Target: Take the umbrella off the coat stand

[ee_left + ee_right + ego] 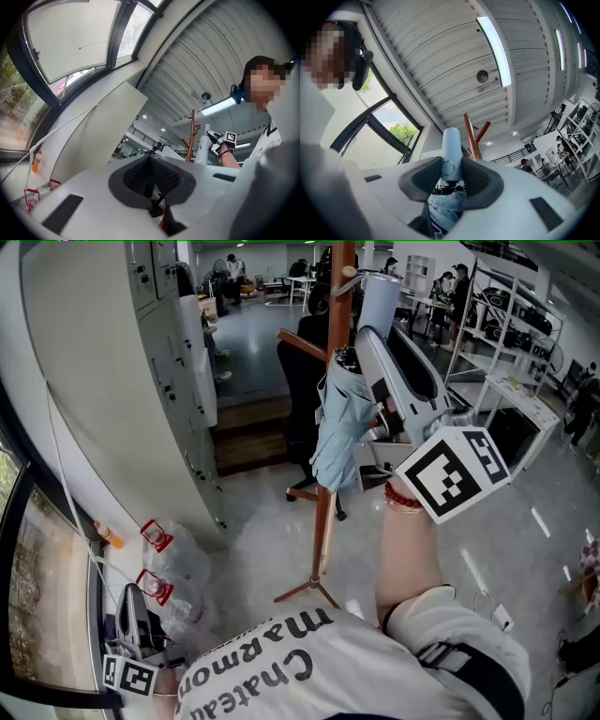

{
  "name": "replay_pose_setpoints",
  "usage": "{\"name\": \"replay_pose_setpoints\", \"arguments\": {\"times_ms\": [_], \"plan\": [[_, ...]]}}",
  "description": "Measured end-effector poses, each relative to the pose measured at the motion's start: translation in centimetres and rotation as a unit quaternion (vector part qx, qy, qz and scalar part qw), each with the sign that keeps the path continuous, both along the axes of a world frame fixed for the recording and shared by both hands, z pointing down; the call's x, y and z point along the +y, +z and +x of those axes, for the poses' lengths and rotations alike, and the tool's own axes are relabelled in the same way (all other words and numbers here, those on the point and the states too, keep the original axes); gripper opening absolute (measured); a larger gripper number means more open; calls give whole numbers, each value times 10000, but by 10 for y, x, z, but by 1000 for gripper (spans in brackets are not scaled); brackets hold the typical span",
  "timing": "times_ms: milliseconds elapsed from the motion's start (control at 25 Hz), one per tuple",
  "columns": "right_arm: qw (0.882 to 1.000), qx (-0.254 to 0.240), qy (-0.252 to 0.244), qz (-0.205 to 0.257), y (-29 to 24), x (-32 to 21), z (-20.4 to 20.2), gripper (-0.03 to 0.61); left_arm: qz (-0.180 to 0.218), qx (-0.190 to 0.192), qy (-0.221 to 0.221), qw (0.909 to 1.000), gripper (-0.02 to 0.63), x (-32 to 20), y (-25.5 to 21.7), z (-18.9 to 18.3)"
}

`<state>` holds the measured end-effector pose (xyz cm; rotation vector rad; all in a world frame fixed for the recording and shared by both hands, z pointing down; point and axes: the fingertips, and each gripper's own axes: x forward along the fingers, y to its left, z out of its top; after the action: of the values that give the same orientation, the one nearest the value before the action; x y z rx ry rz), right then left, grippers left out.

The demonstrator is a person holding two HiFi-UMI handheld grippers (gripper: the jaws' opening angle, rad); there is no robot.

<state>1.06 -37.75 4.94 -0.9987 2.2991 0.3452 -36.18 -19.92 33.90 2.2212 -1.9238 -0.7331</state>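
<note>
With my right gripper [451,174] I grasp the handle of the folded light blue umbrella [339,423], which hangs down just beside the pole of the wooden coat stand [325,521], and my left gripper [151,177] is clenched on nothing.

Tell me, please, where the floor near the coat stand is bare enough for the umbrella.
The pale floor right of the coat stand, toward the metal shelving, is bare. Left, plastic bags crowd the corner by the lockers; a black chair stands behind.
</note>
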Motion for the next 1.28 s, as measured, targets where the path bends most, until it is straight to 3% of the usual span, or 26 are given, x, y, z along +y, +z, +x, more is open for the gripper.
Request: {"name": "replay_pose_setpoints", "arguments": {"times_ms": [1280], "plan": [[9998,-49,74,190,-16,27,1,149,27,25,186,9998,23,-8,-10,-9]]}}
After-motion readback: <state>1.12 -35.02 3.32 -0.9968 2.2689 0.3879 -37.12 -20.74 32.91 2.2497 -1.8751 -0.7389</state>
